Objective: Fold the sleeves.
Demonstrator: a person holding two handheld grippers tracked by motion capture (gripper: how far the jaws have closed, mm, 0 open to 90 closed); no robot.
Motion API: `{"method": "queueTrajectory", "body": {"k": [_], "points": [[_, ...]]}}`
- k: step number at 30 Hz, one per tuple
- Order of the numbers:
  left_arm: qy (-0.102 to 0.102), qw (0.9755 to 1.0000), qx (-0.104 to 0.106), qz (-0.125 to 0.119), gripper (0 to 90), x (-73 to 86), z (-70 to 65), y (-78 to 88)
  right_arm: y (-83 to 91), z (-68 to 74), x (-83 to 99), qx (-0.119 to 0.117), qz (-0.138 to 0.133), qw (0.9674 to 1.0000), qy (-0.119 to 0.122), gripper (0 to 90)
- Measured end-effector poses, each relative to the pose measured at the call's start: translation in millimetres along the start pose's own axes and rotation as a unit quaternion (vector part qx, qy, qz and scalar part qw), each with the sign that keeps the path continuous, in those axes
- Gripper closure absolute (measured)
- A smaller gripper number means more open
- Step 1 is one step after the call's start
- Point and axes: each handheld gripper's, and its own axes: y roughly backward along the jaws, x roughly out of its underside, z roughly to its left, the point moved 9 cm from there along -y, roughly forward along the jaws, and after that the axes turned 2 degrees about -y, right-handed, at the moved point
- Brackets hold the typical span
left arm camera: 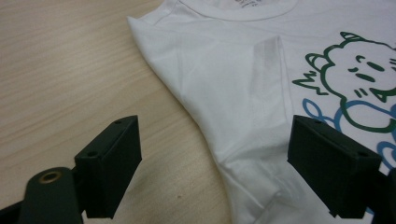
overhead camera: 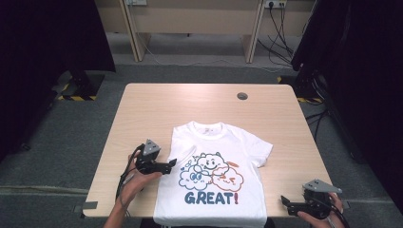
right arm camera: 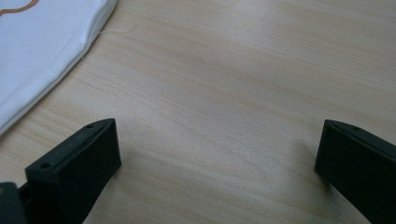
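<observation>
A white T-shirt [overhead camera: 214,140] with a cartoon cloud print and the word "GREAT!" lies flat, face up, on the wooden table [overhead camera: 190,104], its hem at the near edge. In the left gripper view its sleeve [left arm camera: 266,88] is folded in over the body. My left gripper [overhead camera: 173,164] sits at the shirt's left side, open, its jaws straddling the shirt's edge [left arm camera: 215,140] without pressing on it. My right gripper [overhead camera: 284,202] is open near the table's front right corner, over bare wood [right arm camera: 218,137]. The shirt's edge [right arm camera: 42,46] lies off to its left.
A round cable grommet [overhead camera: 242,96] is set in the table's far side. Bare tabletop surrounds the shirt. Beyond the table are grey carpet, wooden furniture legs [overhead camera: 135,38], floor cables [overhead camera: 280,45] and black curtains on both sides.
</observation>
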Motion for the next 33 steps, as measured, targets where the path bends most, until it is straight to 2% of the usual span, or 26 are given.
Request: {"method": "queueTrajectory", "body": {"k": [2, 5, 7, 9, 12, 14, 17, 18, 19, 20, 21, 23, 24, 25, 26, 28, 29, 31, 32, 33], "points": [[0.006, 1.0000, 0.000, -0.007, 16.8, -1.3, -0.1, -3.2, 0.0, 0.0, -0.1, 0.000, 0.000, 1.0000, 0.000, 0.1], [0.009, 0.9998, -0.011, -0.011, 17.1, -6.1, 2.8, -7.9, -0.3, 0.3, -0.3, 0.000, 0.000, 1.0000, 0.000, 0.1], [0.011, 0.9998, -0.016, -0.005, 17.2, -9.6, 4.3, -13.2, -0.5, 0.4, -0.5, 0.000, 0.000, 1.0000, 0.000, 0.1], [0.003, 0.9997, -0.025, 0.004, 17.2, -12.5, 5.1, -19.5, -0.5, 0.5, -0.5, 0.000, 0.000, 1.0000, 0.000, 0.1], [0.001, 0.9995, -0.028, 0.016, 16.9, -15.9, 4.4, -27.6, -0.5, 0.5, -0.5, 0.000, 0.000, 1.0000, 0.000, 0.1], [0.006, 0.9990, -0.038, 0.023, 15.7, -17.7, 6.7, -31.6, -0.5, 0.6, -0.5, 0.000, 0.000, 1.0000, 0.000, 0.1], [0.009, 0.9986, -0.042, 0.031, 15.0, -20.1, 9.5, -37.0, -0.5, 0.5, -0.5, 0.000, -0.001, 1.0000, 0.000, 0.1], [0.023, 0.9973, -0.050, 0.050, 14.7, -19.2, 17.0, -43.3, -0.5, 0.5, -0.5, 0.000, -0.001, 1.0000, 0.000, 0.1], [0.023, 0.9973, -0.050, 0.050, 10.5, -19.2, 17.0, -43.3, -0.5, 0.5, -0.5, 0.000, -0.001, 1.0000, 0.000, 0.1], [0.023, 0.9973, -0.050, 0.050, 10.5, -19.2, 17.0, -43.3, -0.5, 0.7, -0.5, 0.000, 0.000, 1.0000, -0.001, 0.1], [0.035, 0.9960, -0.060, 0.056, 10.5, -21.0, 24.1, -46.1, -0.5, 0.7, -0.5, 0.000, 0.000, 1.0000, -0.001, 0.1], [0.035, 0.9960, -0.060, 0.056, 9.3, -21.0, 24.1, -46.1, -0.5, 0.7, -0.5, 0.000, 0.000, 1.0000, -0.001, 0.1], [0.039, 0.9956, -0.064, 0.057, 9.3, -22.2, 30.1, -47.9, -0.5, 0.7, -0.5, 0.000, 0.000, 1.0000, -0.001, 0.1], [0.039, 0.9956, -0.064, 0.057, 9.1, -22.2, 30.1, -47.9, -0.5, 0.7, -0.5, 0.000, 0.000, 1.0000, -0.001, 0.1], [0.050, 0.9941, -0.078, 0.055, 9.1, -22.7, 42.7, -48.4, -0.5, 0.7, -0.5, 0.000, 0.000, 1.0000, -0.001, 0.1], [0.050, 0.9941, -0.078, 0.055, 9.3, -22.7, 42.7, -48.4, -0.5, 0.8, -0.4, -0.001, -0.001, 1.0000, 0.000, 0.1], [0.060, 0.9926, -0.091, 0.054, 9.3, -22.5, 51.3, -47.9, -0.5, 0.8, -0.4, -0.001, -0.001, 1.0000, 0.000, 0.1], [0.060, 0.9926, -0.091, 0.054, 10.0, -22.5, 51.3, -47.9, -0.5, 0.8, -0.4, -0.001, -0.001, 1.0000, 0.001, 0.1], [0.066, 0.9914, -0.098, 0.056, 10.0, -21.8, 55.1, -46.4, -0.5, 0.8, -0.4, -0.001, -0.001, 1.0000, 0.001, 0.1], [0.066, 0.9914, -0.098, 0.056, 10.7, -21.8, 55.1, -46.4, -0.5, 0.8, -0.4, -0.001, -0.001, 1.0000, 0.001, 0.1]]}}
